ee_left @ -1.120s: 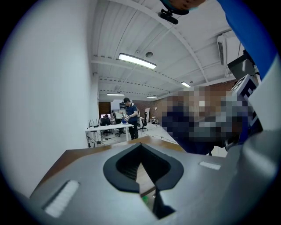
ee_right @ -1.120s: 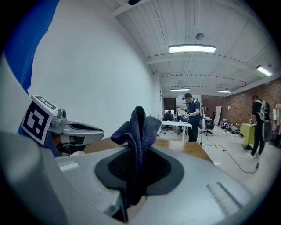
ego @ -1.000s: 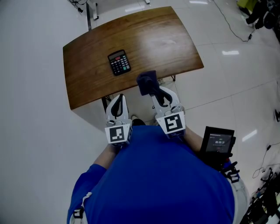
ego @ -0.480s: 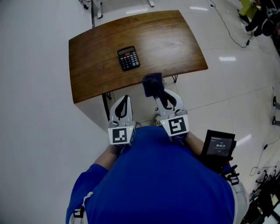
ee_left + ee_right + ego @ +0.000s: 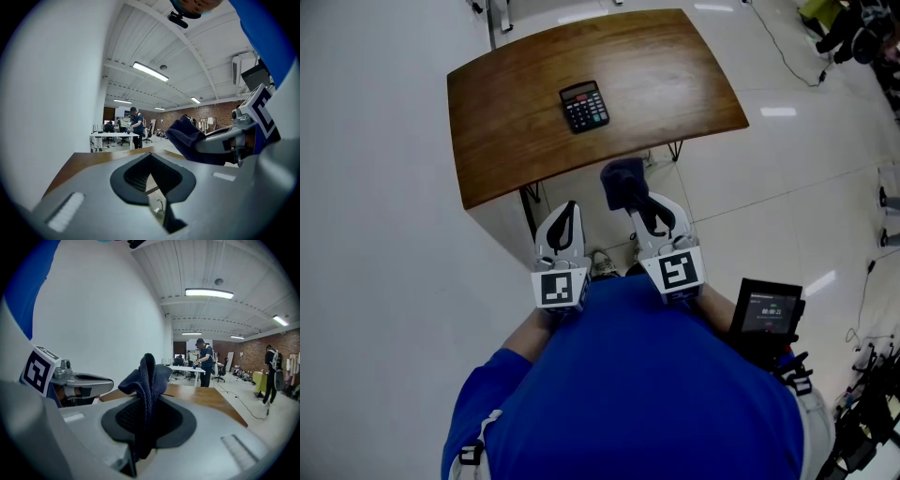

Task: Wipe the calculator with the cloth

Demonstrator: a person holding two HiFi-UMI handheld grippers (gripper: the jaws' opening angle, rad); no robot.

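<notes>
The cloth [image 5: 622, 181], dark blue and bunched, is pinched between the fingers of the right gripper [image 5: 632, 199]. In the right gripper view the cloth [image 5: 148, 376] stands up in a fold out of the closed black pads of that gripper [image 5: 142, 425]. It hangs over the floor [image 5: 741, 216], just short of the near edge of the worktop [image 5: 511, 150], and does not touch the wood.

Beside it the left gripper [image 5: 566, 210] is held at about the same height, also over the floor and short of the worktop edge. Its fingers are pressed together at the tips, and the left gripper view shows nothing between them [image 5: 151, 161]. That view also catches the cloth [image 5: 187, 138] off to its right.

Nearest the camera is the person's blue shirt [image 5: 628, 394], with a small dark device with a lit screen [image 5: 767, 311] at the right hip. The toe of a shoe [image 5: 602, 265] shows between the two grippers.

Farther out, the calculator [image 5: 584, 106] lies flat on the brown wooden worktop, keys up, about mid-width and turned at a slight angle. It is well apart from the cloth and from both grippers.

Far behind, the right gripper view shows people [image 5: 204, 357] standing at white desks [image 5: 185, 367] in a large room.
</notes>
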